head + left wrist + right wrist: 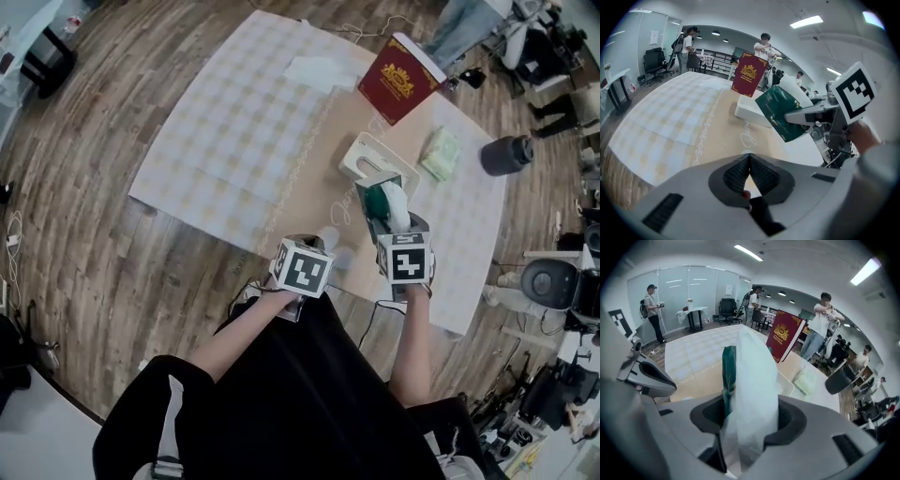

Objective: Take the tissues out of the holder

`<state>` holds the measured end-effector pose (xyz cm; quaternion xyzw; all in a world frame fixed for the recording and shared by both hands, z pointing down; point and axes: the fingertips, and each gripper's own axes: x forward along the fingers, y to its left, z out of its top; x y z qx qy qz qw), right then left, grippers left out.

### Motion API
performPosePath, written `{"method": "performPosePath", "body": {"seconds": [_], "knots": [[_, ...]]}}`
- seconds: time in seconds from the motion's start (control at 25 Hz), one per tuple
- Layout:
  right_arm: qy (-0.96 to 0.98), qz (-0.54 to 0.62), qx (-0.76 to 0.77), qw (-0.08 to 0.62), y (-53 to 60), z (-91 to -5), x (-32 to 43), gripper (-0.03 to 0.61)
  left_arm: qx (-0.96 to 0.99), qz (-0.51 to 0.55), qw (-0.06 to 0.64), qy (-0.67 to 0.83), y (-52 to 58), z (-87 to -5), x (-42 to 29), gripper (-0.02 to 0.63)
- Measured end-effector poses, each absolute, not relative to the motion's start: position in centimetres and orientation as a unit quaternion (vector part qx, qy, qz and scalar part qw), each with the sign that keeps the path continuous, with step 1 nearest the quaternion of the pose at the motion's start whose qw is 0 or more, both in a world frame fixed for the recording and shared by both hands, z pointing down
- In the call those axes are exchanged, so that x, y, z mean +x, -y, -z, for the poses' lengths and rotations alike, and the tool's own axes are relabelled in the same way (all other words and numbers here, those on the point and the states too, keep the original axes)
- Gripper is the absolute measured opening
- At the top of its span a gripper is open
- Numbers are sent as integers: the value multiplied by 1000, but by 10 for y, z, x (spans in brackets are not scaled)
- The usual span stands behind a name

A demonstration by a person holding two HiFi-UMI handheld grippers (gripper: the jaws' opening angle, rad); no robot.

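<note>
No legible wording. Red box (398, 80): gold crest, print too small. Bench cloth (670, 117): cursive script (746, 138), unreadable.

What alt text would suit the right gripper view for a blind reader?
The right gripper is shut on an upright pack of tissues, green wrapper and white paper. Behind it are a checked tablecloth, a dark red box and the left gripper.

The tissue pack (750, 380) stands between the jaws of your right gripper (747, 420), clear of the table (234, 122). Your left gripper (749, 164) is just left of it. On the table just beyond the pack lies the holder (367, 155), with a flat packet (441, 153) to its right. An upright box (398, 80) stands farther beyond.
</note>
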<state>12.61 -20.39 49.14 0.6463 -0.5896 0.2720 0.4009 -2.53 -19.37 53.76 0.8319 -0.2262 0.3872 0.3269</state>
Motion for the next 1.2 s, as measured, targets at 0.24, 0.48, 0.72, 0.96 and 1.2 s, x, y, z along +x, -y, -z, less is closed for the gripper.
{"method": "performPosePath", "body": {"seconds": [0.24,0.48,0.72,0.96,1.2], "knots": [[561,-332,673,350,156,-516,74,238,841,-408,307,178,166,-551,-55,2],[540,-372,692,302,114,-526,43,238,846,-418,298,146,137,-552,-66,1],[504,-402,722,253,71,-526,35,238,848,-438,279,105,105,-557,-60,2],[457,-408,763,207,19,-517,56,238,854,-455,246,58,62,-555,-31,1],[422,-418,787,164,-46,-512,98,238,859,-462,220,28,7,-552,22,2]]}}
